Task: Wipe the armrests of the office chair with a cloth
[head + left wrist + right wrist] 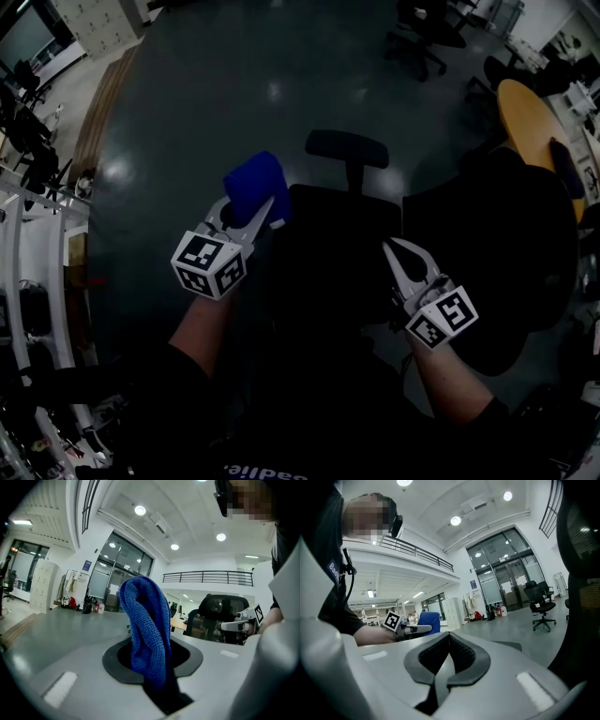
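The black office chair (328, 272) stands right below me, its headrest (347, 148) farther out; the dark picture hides its armrests. My left gripper (249, 204) hovers over the chair's left side, shut on a blue cloth (255, 184). In the left gripper view the blue cloth (143, 616) stands bunched up between the jaws of the left gripper (147, 644). My right gripper (392, 247) is over the chair's right side. In the right gripper view the right gripper (450, 637) is shut with nothing in it, and the chair back (581, 531) fills the right edge.
Another dark chair (497, 262) is close on the right. A round wooden table (527, 117) stands at the far right, more office chairs (427, 37) at the back, and white racks (23, 244) along the left. Grey floor (234, 84) spreads ahead.
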Motion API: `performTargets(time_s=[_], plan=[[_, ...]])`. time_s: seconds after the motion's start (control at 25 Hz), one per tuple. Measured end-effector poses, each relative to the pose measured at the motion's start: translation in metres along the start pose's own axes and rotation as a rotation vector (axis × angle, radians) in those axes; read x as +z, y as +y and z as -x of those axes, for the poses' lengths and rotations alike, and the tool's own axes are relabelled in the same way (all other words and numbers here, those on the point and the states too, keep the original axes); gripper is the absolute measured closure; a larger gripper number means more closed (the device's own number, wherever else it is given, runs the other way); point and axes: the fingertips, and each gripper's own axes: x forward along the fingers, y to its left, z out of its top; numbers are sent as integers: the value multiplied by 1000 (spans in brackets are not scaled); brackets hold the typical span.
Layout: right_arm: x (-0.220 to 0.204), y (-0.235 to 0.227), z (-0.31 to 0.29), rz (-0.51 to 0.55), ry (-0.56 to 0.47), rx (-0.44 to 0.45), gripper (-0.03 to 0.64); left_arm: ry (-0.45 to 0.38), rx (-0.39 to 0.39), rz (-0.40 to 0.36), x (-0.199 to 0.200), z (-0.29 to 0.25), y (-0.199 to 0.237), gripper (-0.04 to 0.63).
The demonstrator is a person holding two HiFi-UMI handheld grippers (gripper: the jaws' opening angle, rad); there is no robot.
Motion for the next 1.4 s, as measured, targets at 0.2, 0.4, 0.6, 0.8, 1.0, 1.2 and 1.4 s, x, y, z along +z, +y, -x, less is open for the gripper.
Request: performTargets(time_s=[0.2,0.4,0.6,0.8,1.0,1.2,1.4], plan=[[-13,-29,-17,-39,4,-56,615,63,-15,-49,-2,-35,12,471],[-39,-73,-29,-60,-1,-132,615,167,-29,-84,-34,-85,28,471],[-59,-109,-41,-87,15,-229,615,251,-32,-141,-59,-122,48,471],[-75,-155,-49,-117,21,-303,615,322,-11,-213,-67,-166,71,471],[-90,-188,-62,-123,43,-340,615,376,19,-270,-67,-196,98,471],[-104,-222,-67,-119,75,-382,615,434,35,-316,-71,-218,106,471],[-118,-265,-80,-80,166,-447,615,498,31,-406,-79,-241,107,471]])
